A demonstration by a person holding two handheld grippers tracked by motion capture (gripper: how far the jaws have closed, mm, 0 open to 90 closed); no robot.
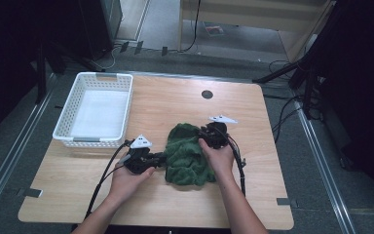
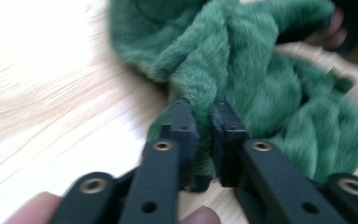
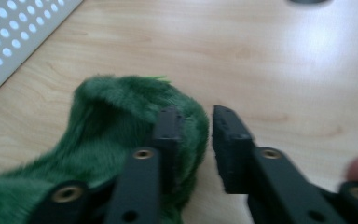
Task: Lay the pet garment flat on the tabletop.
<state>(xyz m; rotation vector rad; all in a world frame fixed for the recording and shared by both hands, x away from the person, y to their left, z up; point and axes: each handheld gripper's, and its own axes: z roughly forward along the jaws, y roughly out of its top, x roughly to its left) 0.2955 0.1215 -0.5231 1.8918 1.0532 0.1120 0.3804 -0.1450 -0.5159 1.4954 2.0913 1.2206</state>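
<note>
1. While I scan from the left, the first thing I meet is the white perforated basket (image 1: pixel 95 109) at the far left of the wooden table (image 1: pixel 253 195); the high view shows it sitting square to the table's left edge.
2. Moving right and nearer, I see my left hand (image 1: pixel 126 183) wrapped around the left gripper (image 2: pixel 203 116), whose cable trails toward the near edge of the table.
3. Its jaws are pinched onto a fold of the green fuzzy cloth (image 2: pixel 261 84): the left gripper view shows a ridge of pile squeezed between the two black tips, with almost no gap left.
4. That cloth lies crumpled in a heap near the middle of the table, well apart from the basket, resting on the wood between my two hands.
5. Further right, my right hand (image 1: pixel 219 156) holds the right gripper (image 3: pixel 196 122) at the far right side of the heap.
6. Those jaws stand parted in the right gripper view; the left-hand one presses against the cloth's edge, while the other is over bare wood, so nothing is clamped.
7. Beyond the cloth, near the table's far edge, I can see a dark round grommet (image 1: pixel 207 94).
</note>
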